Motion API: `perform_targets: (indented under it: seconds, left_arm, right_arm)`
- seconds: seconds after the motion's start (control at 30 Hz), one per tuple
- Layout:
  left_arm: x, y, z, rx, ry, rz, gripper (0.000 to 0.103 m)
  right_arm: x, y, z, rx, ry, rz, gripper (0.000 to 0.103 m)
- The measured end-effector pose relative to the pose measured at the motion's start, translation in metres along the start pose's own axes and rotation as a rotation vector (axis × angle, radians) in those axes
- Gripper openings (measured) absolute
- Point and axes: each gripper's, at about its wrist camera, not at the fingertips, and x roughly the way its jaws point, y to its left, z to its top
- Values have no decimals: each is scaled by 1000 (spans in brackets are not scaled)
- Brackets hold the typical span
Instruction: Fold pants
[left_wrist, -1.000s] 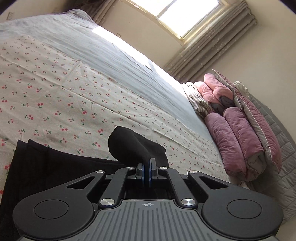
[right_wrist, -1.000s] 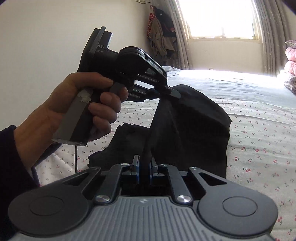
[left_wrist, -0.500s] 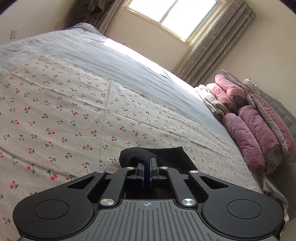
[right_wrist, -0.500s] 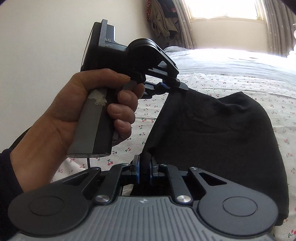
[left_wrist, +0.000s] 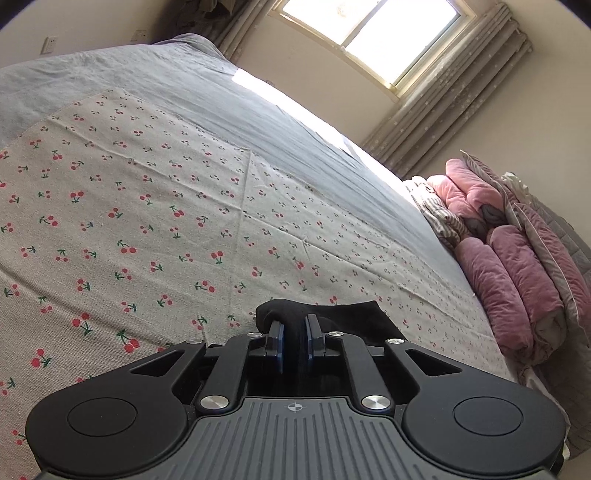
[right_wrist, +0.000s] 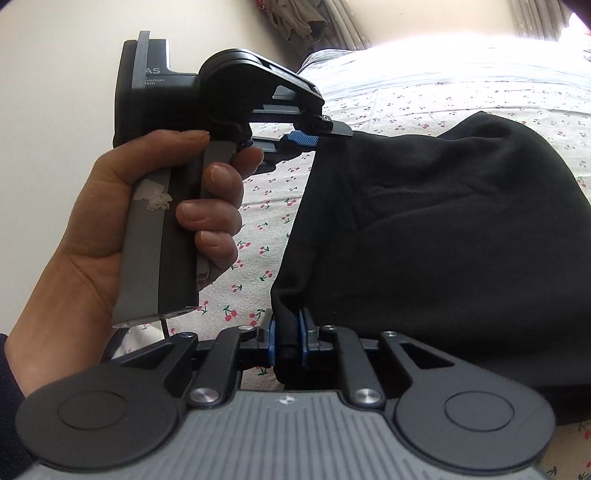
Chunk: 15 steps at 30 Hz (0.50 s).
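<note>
The black pants hang and drape over the cherry-print bed sheet. My right gripper is shut on the pants' near edge. My left gripper, held by a hand, shows in the right wrist view pinching another corner of the pants higher up. In the left wrist view my left gripper has its pads a little apart with a bunch of black pants cloth between them, above the sheet.
The bed has a grey-blue cover beyond the cherry sheet. Folded pink and striped quilts are stacked at the bed's right side. A window with curtains is at the far wall. Clothes hang by the wall.
Both grippers have lifted and carried the pants forward over the bed. The left gripper's pads now stand slightly wider apart around the cloth. The pants' lower part has left the left wrist view.
</note>
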Motion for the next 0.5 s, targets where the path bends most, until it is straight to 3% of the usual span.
perform_targets:
  seconds: [0.1,0.17,0.23,0.3,0.43,0.5]
  left_arm:
    - [10,14,1,-66,46,85,14]
    - [11,30,1,-142,73,110,23]
    - [-2,37,5,-171,29,106,24]
    - [-20,34,10,-164,-31,120,27]
    - [-31,14,4,-111,-25,136,75]
    - [-22,-1,-7,-32,12,132,75]
  right_arm:
    - [14,-1,-1,-30,35,48,4]
    - [9,-6,-1,-7,48,80,16]
    - [4,-12,1,32,96,150,34]
    - [-10,-19,-1,29,104,183,42]
    - [-49,-44,3,55,84,189,47]
    - [-71,-66,15,87,29,151,49]
